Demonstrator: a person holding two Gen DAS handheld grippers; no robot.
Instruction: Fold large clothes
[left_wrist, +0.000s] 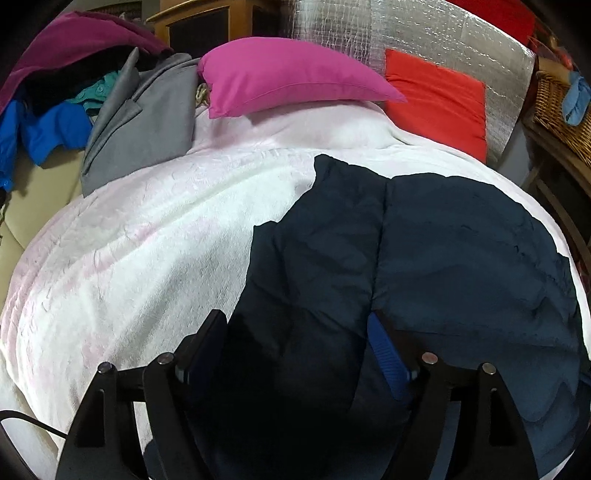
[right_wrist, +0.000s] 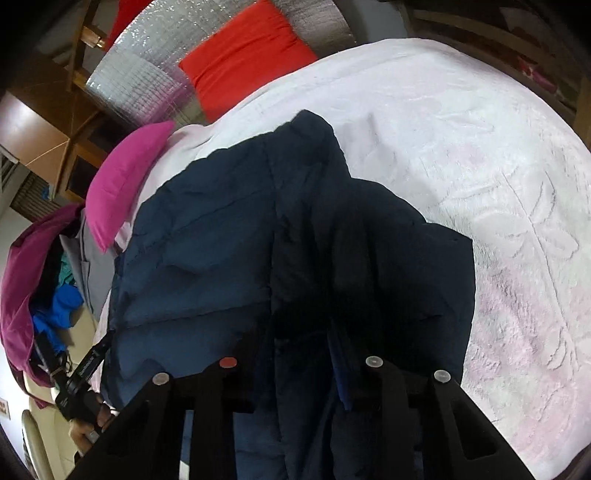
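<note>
One navy padded jacket (left_wrist: 424, 240) lies flat on white blanket (left_wrist: 147, 240) of bed, near pink pillow (left_wrist: 288, 74); left tongs (left_wrist: 299, 332) spread over jacket, right tongs (right_wrist: 295, 343) pinching jacket fabric.

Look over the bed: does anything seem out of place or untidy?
Yes. The unfolded clothes are heaped at the bed's far left corner beside the pink pillow. The navy jacket lies flat on the white blanket.

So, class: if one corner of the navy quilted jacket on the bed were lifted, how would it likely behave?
The navy quilted jacket would probably sag and drape rather than hold its shape, since it already lies in soft creases. Its puffy quilting suggests it is light for its bulk. The smooth shell may slide easily on the white blanket.
</note>
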